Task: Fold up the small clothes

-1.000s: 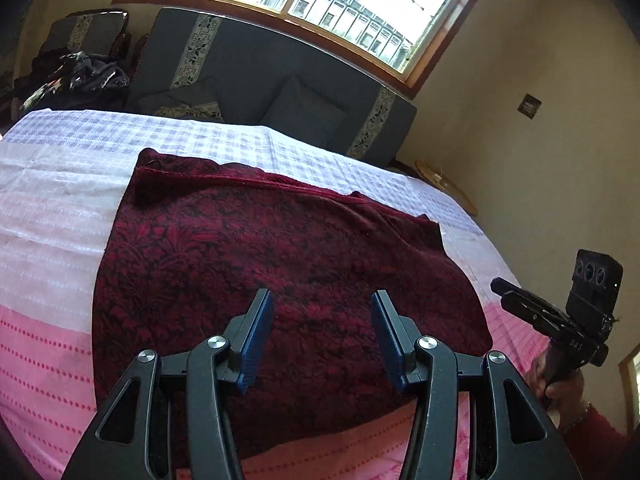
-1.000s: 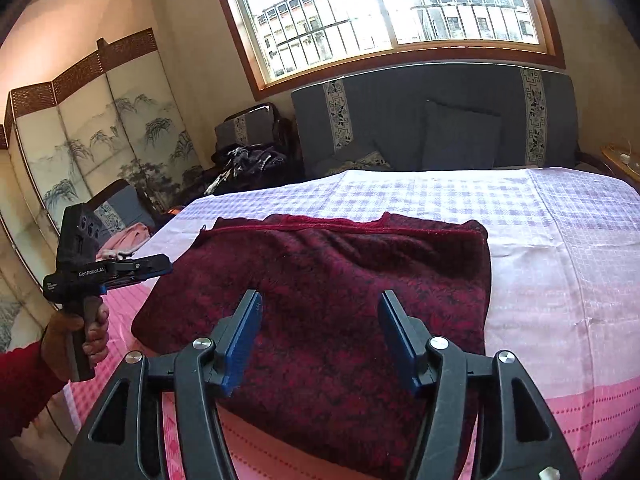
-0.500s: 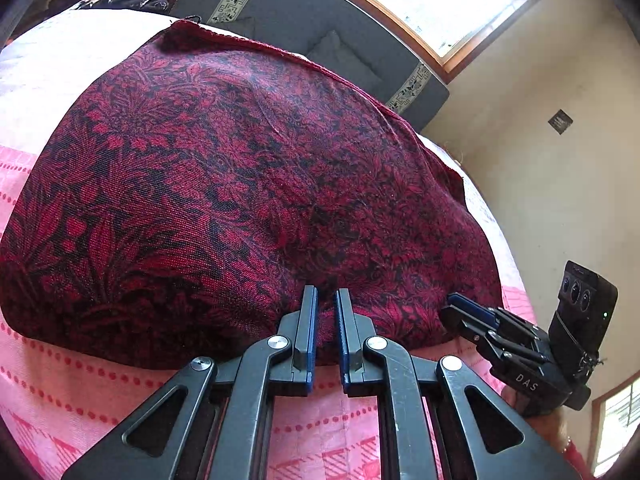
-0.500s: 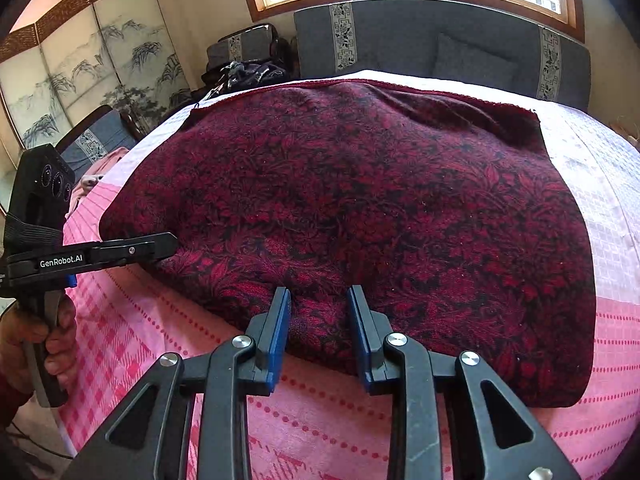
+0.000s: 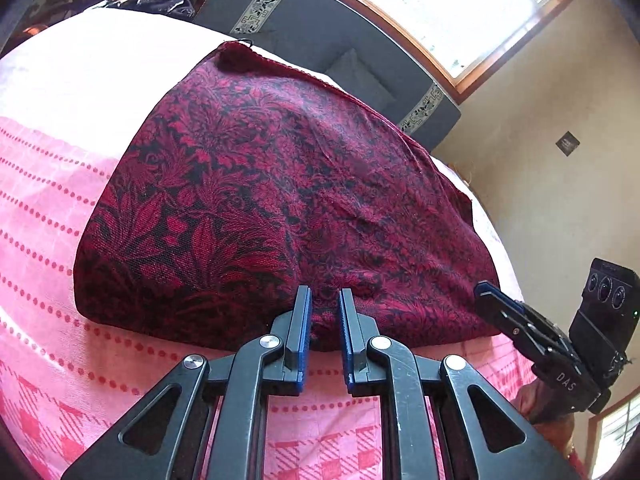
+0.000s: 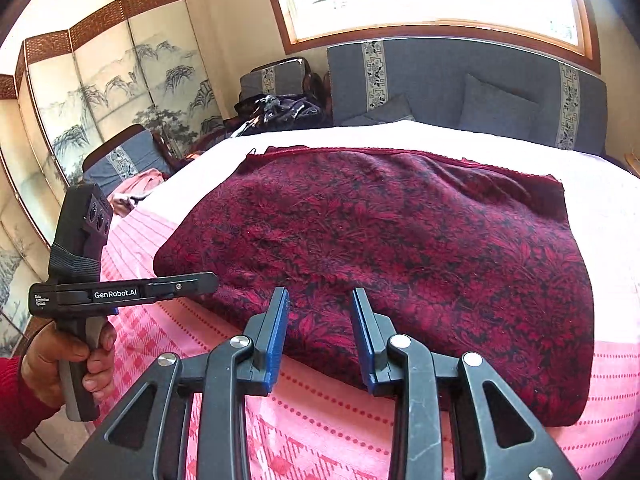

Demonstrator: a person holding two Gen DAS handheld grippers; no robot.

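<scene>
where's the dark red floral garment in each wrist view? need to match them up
Left wrist: dark red floral garment fills the centre, its near hem between the left gripper fingers.
Right wrist: it spans centre to right, near hem between the right gripper fingers.
Shared landmark: grey headboard behind.

Left gripper point(image 5: 325, 298): jaws drawn close, a narrow gap between the blue pads point(image 5: 305, 320), fabric pinched between their tips. Right gripper point(image 6: 320, 300): jaws parted moderately, tips low and level. Left hand point(image 6: 66, 364), red-sleeved, wraps its handle; the right hand point(image 5: 540, 402) shows only partly.
</scene>
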